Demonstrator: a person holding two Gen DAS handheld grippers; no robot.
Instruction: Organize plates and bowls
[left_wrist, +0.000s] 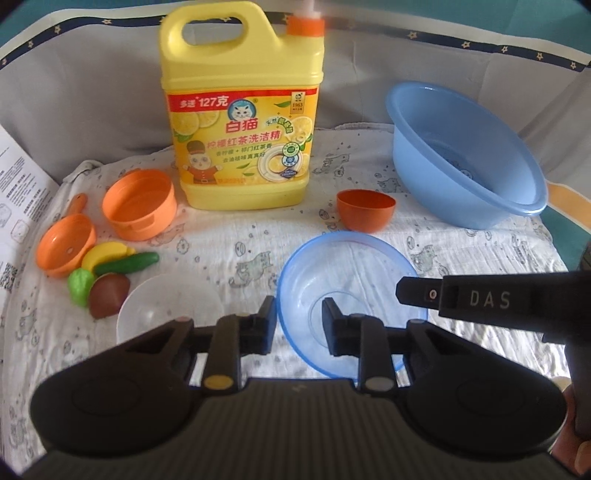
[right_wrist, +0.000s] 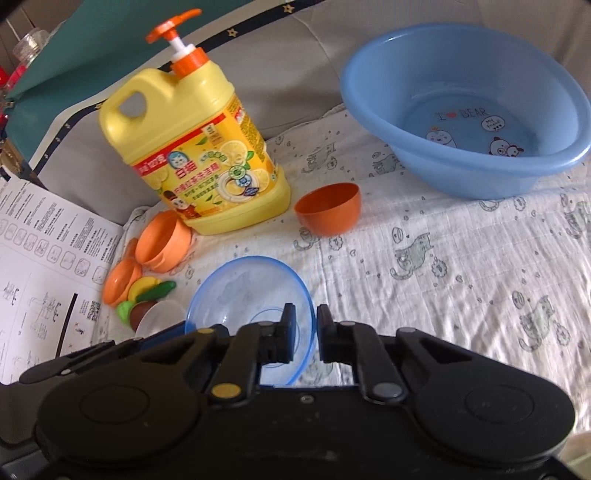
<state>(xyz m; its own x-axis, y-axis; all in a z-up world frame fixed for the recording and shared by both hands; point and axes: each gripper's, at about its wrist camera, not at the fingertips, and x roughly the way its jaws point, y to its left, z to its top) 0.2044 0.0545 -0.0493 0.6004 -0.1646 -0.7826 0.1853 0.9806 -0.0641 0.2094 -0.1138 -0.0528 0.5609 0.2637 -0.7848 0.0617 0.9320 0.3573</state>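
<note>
Clear blue plastic, thin-walled and glossy: the blue bowl sits low and centre in the left wrist view, on the printed cloth, and it looks light, a little springy and slick to pinch. Both tools have it by the rim. The left gripper straddles the left edge of the rim, one finger outside and one inside, closed down on the wall. The right gripper does the same on the right edge in its own view, pinched tight on the thin lip. A rim hold like this is likely the sensible one, since the sides are too wide and smooth to span; the risk, I judge, is the wall flexing or sliding out if the two hands pull apart.

A clear bowl lies just left of it, low in the frame, beside the toy food. The small orange bowl stands above the blue one, near the yellow detergent jug. The big blue basin, upper right in the right view, is stiffer and roomy enough to receive smaller bowls.
</note>
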